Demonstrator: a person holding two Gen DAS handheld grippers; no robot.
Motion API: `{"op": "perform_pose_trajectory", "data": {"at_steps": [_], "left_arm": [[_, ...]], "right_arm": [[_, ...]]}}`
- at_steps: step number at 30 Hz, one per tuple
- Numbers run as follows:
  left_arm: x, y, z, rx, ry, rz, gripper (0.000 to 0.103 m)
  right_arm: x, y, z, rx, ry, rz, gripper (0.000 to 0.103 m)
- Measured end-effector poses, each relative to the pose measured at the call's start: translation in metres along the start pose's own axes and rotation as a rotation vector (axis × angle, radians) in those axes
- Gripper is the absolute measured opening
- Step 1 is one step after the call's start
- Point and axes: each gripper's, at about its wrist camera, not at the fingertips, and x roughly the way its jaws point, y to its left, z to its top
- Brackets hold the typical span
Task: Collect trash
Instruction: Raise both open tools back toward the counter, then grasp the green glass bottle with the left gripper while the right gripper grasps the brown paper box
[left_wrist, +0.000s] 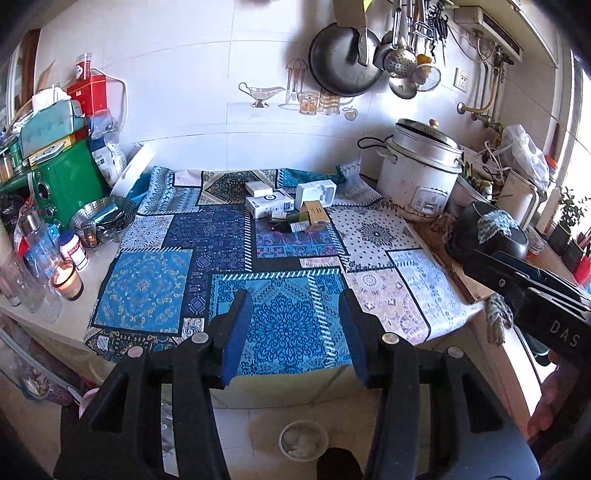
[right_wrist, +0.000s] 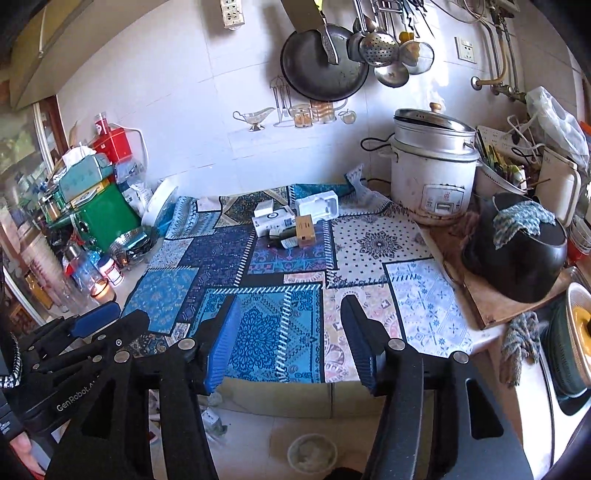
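Note:
A small heap of trash lies at the far middle of the patchwork cloth (left_wrist: 159, 284): white boxes (left_wrist: 269, 205), a white plastic tray (left_wrist: 316, 194), a brown carton (left_wrist: 317, 214) and a dark bottle (left_wrist: 288, 221) on its side. The right wrist view shows the same boxes (right_wrist: 273, 219), carton (right_wrist: 304, 227) and bottle (right_wrist: 284, 238). My left gripper (left_wrist: 294, 299) hangs open over the cloth's near edge, nothing between its blue pads. My right gripper (right_wrist: 291, 302) is open and empty beside it, well short of the heap. Each gripper shows in the other's view, the right gripper (left_wrist: 480, 264) and the left gripper (right_wrist: 110, 314).
A rice cooker (left_wrist: 421, 173) and a black pot (left_wrist: 487, 232) on a wooden board crowd the right. Green tins (left_wrist: 66, 184), bottles and a lit candle jar (left_wrist: 68, 278) fill the left. A pan (left_wrist: 343, 62) and ladles hang on the wall. A round pale container (left_wrist: 303, 439) sits on the floor below.

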Motion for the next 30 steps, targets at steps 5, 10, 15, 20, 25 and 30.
{"op": "perform_pose_trajectory", "data": {"at_steps": [5, 10, 15, 20, 25, 30], "left_arm": [[0.029, -0.001, 0.038, -0.066, -0.026, 0.027, 0.050], [0.065, -0.007, 0.078, -0.113, -0.038, 0.092, 0.052], [0.106, -0.001, 0.098, -0.206, -0.022, 0.145, 0.054], [0.144, 0.011, 0.114, -0.261, 0.037, 0.172, 0.054], [0.180, 0.030, 0.128, -0.255, 0.070, 0.191, 0.054], [0.228, 0.055, 0.136, -0.203, 0.146, 0.143, 0.054]], "right_arm": [[0.028, -0.017, 0.037, -0.056, -0.008, 0.046, 0.052], [0.060, -0.043, 0.077, -0.094, 0.020, 0.088, 0.052], [0.098, -0.070, 0.101, -0.133, 0.046, 0.101, 0.052], [0.139, -0.092, 0.118, -0.088, 0.099, 0.123, 0.052], [0.182, -0.092, 0.122, -0.057, 0.168, 0.134, 0.052], [0.231, -0.071, 0.118, -0.012, 0.247, 0.107, 0.052]]}}
